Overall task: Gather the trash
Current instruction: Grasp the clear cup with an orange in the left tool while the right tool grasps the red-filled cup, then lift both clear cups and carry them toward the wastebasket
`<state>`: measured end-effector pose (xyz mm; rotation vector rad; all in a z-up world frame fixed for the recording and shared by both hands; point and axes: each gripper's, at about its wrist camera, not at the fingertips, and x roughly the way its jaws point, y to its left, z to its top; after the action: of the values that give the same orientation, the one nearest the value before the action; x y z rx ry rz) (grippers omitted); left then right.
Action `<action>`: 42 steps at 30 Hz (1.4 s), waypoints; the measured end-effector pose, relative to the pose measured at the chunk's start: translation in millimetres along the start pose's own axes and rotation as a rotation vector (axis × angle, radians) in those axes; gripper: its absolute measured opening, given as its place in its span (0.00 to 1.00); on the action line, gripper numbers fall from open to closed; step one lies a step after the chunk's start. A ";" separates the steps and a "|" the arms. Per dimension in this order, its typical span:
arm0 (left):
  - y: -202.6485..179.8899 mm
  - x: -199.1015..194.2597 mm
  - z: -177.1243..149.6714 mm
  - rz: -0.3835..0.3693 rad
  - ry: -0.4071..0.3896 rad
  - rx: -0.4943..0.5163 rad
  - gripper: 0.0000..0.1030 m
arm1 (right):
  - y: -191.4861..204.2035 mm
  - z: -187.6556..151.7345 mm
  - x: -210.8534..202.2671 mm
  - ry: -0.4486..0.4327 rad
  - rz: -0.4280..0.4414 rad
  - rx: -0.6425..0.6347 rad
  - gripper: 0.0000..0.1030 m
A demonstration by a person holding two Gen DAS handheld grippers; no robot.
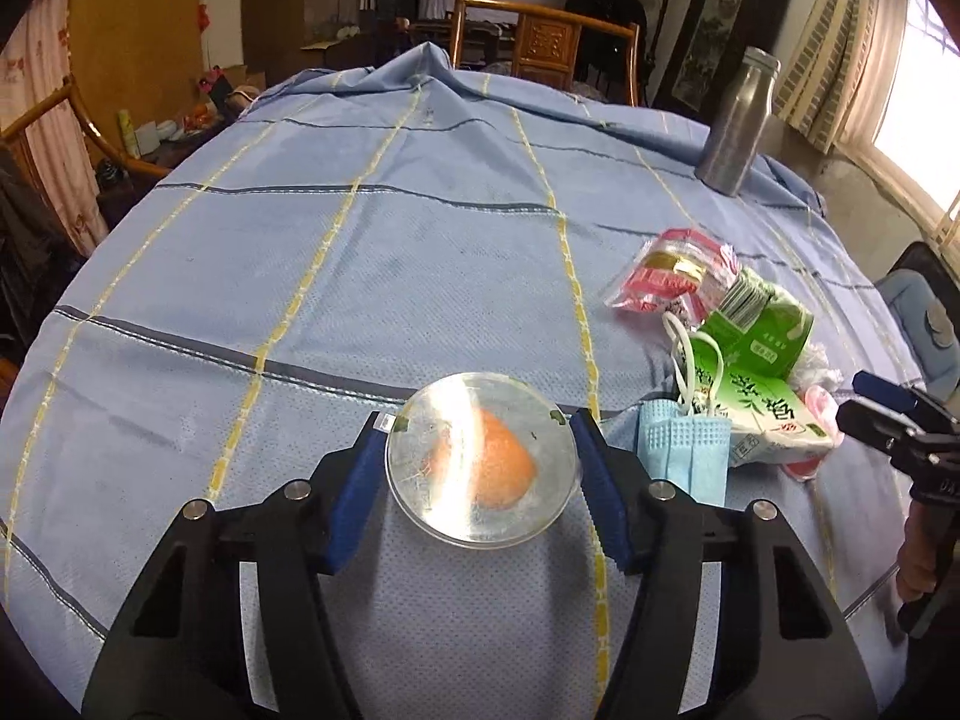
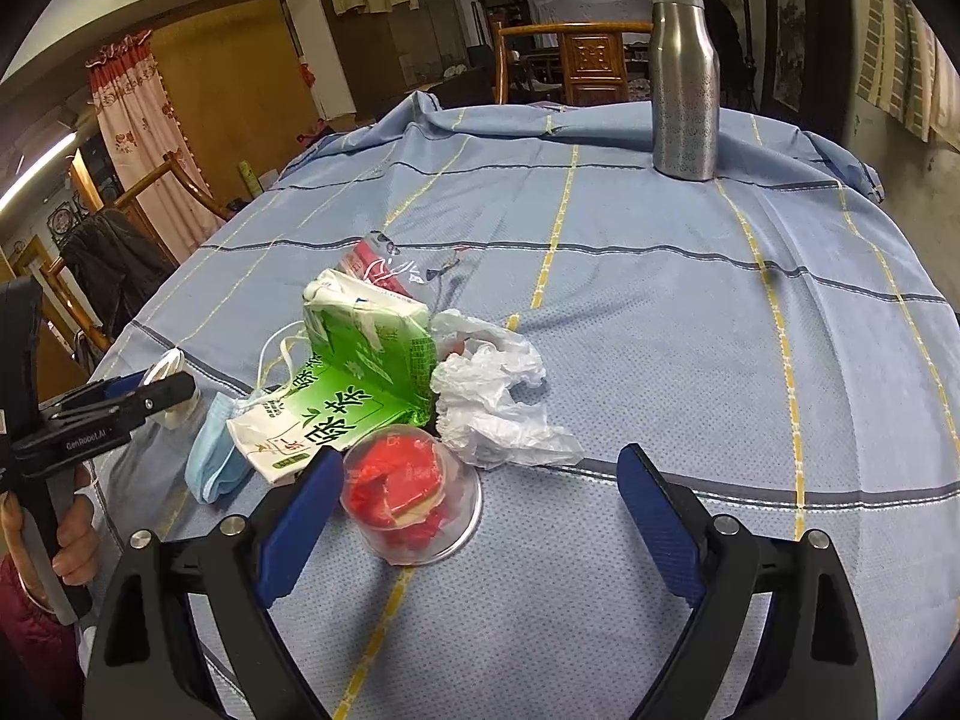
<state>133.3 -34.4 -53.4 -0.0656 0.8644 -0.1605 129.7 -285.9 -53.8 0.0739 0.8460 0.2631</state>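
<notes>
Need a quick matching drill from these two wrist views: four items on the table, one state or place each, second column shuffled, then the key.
Items
1. clear round container
2. steel bottle
3. blue face mask
4. white plastic bag

States
A. upright at the table's far side
B. crumpled, right of the green carton
C. between the left gripper's pads
D. flat, left of the green carton

Pairs: 1-C, 2-A, 3-D, 4-B
</notes>
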 end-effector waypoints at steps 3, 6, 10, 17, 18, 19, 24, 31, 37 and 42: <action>4.0 -0.1 0.5 0.003 0.003 -0.015 0.59 | 6.2 -2.0 1.9 0.009 0.002 -0.028 0.88; 4.7 0.6 0.6 0.005 0.008 -0.022 0.59 | 14.5 -3.7 3.5 0.018 0.007 -0.068 0.88; 4.2 0.8 0.2 0.008 0.010 -0.017 0.59 | 24.3 -6.9 6.4 0.027 -0.002 -0.116 0.80; 1.1 3.9 -0.2 0.001 0.026 -0.008 0.59 | 29.6 -9.3 20.5 0.078 -0.014 -0.137 0.61; 0.7 4.2 -0.4 0.000 0.028 -0.006 0.59 | 30.6 -9.1 22.1 0.078 -0.020 -0.143 0.61; 0.3 4.7 -0.6 0.000 0.031 -0.003 0.59 | 31.4 -9.5 23.6 0.081 -0.023 -0.147 0.61; -0.4 4.3 -1.1 0.002 0.025 -0.001 0.59 | 30.0 -6.5 9.0 0.022 0.014 -0.138 0.53; 1.1 -3.6 -0.3 0.000 -0.015 -0.003 0.59 | 23.7 -0.7 -9.5 -0.040 0.060 -0.097 0.53; 3.1 -17.5 -7.5 -0.008 -0.034 -0.028 0.59 | 22.5 4.2 -32.9 -0.108 0.148 -0.083 0.53; 2.2 -33.2 -20.4 0.009 -0.036 -0.042 0.59 | 36.3 -1.6 -39.5 -0.112 0.176 -0.126 0.53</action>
<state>96.9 -26.5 -42.0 -0.1031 0.8318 -0.1320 96.2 -261.1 -19.9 0.0453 0.7109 0.4727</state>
